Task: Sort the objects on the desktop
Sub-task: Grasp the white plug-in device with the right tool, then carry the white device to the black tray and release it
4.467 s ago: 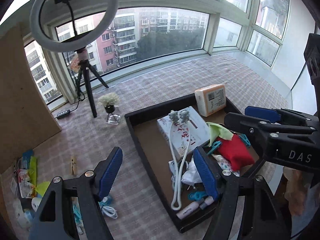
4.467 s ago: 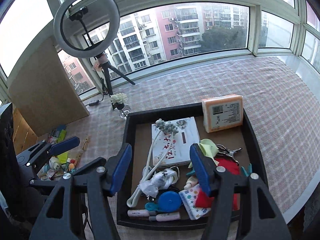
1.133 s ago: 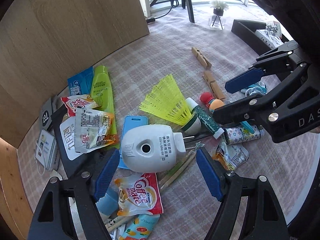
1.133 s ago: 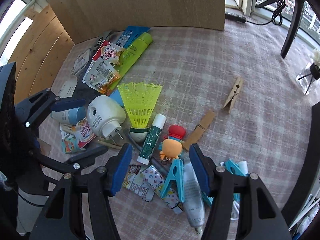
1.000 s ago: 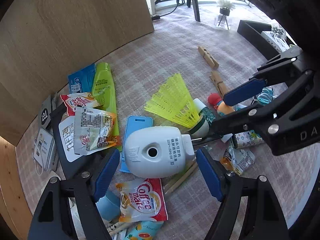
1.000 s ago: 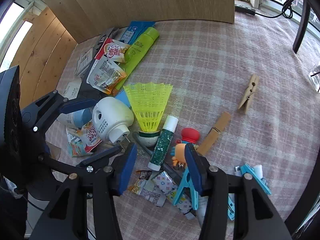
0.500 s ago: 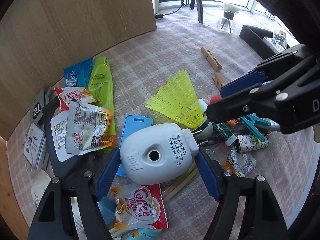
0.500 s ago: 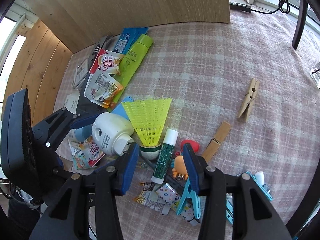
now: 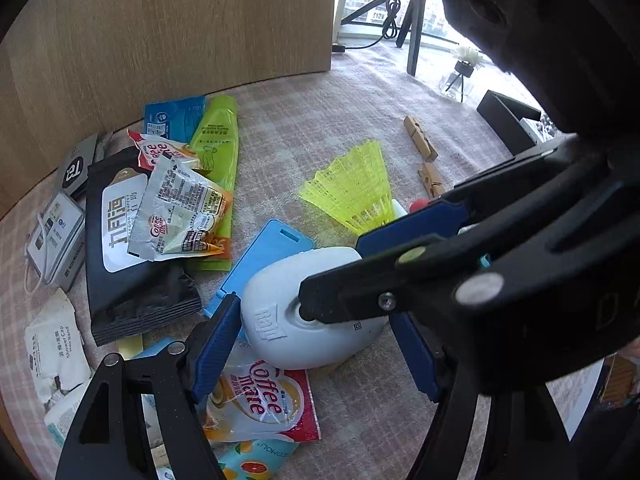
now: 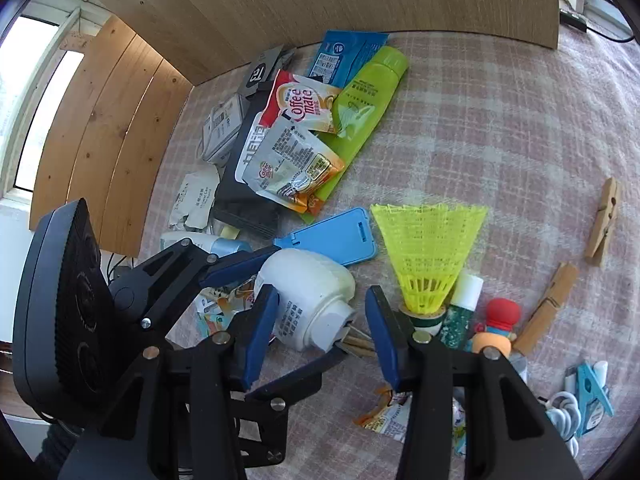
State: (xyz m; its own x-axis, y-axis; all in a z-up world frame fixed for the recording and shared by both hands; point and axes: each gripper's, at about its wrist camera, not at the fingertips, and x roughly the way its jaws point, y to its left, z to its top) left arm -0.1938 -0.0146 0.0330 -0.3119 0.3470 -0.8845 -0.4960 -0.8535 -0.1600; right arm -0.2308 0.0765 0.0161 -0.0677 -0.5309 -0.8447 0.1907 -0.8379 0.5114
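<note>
A white plug-in device [image 9: 280, 320] lies on its side in a pile of clutter on the checked cloth. My left gripper [image 9: 316, 344] is open with its blue pads on either side of it, close to its body. My right gripper [image 10: 320, 328] is open too and straddles its plug end [image 10: 320, 308] from the other side. In the left wrist view the right gripper's finger [image 9: 400, 276] crosses over the device. A yellow shuttlecock [image 10: 428, 248] stands just right of it.
Around the device lie a blue card holder [image 10: 332, 236], Coffee mate sachets [image 9: 256, 400], a black pack [image 9: 120, 232], a green tube [image 10: 364, 108], a glue stick [image 10: 460, 308], a small toy figure [image 10: 496, 328] and wooden clothespins [image 10: 600, 220]. A wooden board [image 9: 160, 32] stands behind.
Both grippers have come in around the white device. The right gripper has shifted left from the glue stick and toy to the device's plug end. The left pads now flank its body.
</note>
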